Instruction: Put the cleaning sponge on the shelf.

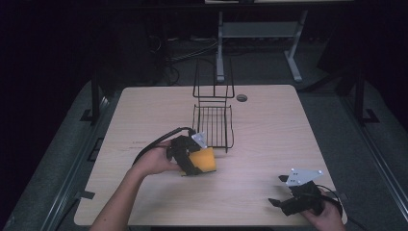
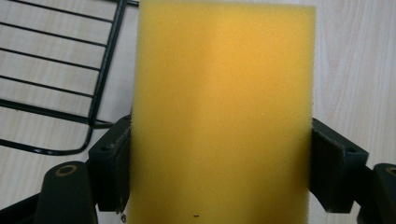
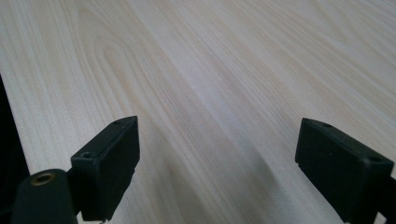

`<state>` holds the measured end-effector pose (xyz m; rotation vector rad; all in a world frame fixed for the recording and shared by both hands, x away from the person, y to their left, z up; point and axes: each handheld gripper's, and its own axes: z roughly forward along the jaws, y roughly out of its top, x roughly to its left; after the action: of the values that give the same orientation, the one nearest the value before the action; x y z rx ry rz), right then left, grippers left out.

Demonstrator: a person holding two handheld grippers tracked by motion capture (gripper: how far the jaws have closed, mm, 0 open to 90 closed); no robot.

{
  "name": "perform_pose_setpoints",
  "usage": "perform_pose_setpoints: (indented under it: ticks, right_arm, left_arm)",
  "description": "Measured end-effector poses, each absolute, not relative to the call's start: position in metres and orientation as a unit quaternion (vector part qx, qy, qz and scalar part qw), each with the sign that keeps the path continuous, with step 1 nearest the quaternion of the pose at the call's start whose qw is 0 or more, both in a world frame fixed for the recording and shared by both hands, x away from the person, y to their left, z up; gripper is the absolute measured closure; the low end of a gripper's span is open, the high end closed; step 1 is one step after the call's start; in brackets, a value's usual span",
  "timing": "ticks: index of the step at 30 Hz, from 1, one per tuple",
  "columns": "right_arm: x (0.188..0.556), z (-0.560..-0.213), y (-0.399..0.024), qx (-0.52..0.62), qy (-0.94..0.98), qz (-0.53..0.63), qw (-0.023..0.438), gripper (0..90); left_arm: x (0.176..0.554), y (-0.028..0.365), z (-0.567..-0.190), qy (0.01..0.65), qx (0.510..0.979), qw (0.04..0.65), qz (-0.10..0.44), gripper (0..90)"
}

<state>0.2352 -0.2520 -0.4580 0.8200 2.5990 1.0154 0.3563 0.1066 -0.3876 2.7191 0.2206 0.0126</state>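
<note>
A yellow sponge (image 1: 204, 160) is clamped in my left gripper (image 1: 192, 161) just above the table's middle, a little in front of the black wire rack (image 1: 213, 122). In the left gripper view the sponge (image 2: 222, 112) stands upright between both jaws, with my left gripper (image 2: 219, 163) shut on it and the rack's near corner (image 2: 70, 93) at the left. My right gripper (image 1: 284, 197) rests open near the front right edge of the table, held by a hand. In the right gripper view my right gripper (image 3: 219, 168) has its jaws wide apart over bare wood.
The light wooden table (image 1: 269, 130) has a round cable hole (image 1: 242, 97) at the back. The wire rack has an upright back frame (image 1: 213, 77). Beyond the table stand a dark floor, cables and a white desk frame (image 1: 260, 33).
</note>
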Motion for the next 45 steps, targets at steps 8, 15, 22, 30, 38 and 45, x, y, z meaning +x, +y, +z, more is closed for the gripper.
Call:
perform_pose_setpoints:
  ticks: [8, 15, 22, 30, 38, 45]
  right_arm:
    - [0.235, -0.458, -0.252, 0.280, 0.888, 0.345, 0.117, 13.6]
    - [0.234, -0.458, -0.253, 0.282, 0.887, 0.346, 0.115, 13.6]
    - [0.234, -0.458, -0.254, 0.283, 0.887, 0.347, 0.113, 13.6]
    - [0.234, -0.458, -0.255, 0.284, 0.886, 0.348, 0.112, 13.6]
    - [0.235, -0.458, -0.257, 0.281, 0.887, 0.349, 0.112, 13.6]
    - [0.234, -0.457, -0.258, 0.284, 0.885, 0.353, 0.109, 13.6]
  left_arm:
    - [0.365, 0.104, -0.382, 0.079, 0.976, 0.205, 0.008, 21.6]
    - [0.372, 0.105, -0.384, 0.089, 0.974, 0.208, 0.005, 21.7]
    - [0.380, 0.102, -0.382, 0.088, 0.976, 0.199, 0.005, 21.7]
    - [0.394, 0.090, -0.376, 0.081, 0.978, 0.191, 0.007, 21.7]
    - [0.406, 0.077, -0.373, 0.076, 0.980, 0.182, 0.002, 21.7]
    - [0.417, 0.069, -0.371, 0.069, 0.981, 0.180, 0.004, 21.7]
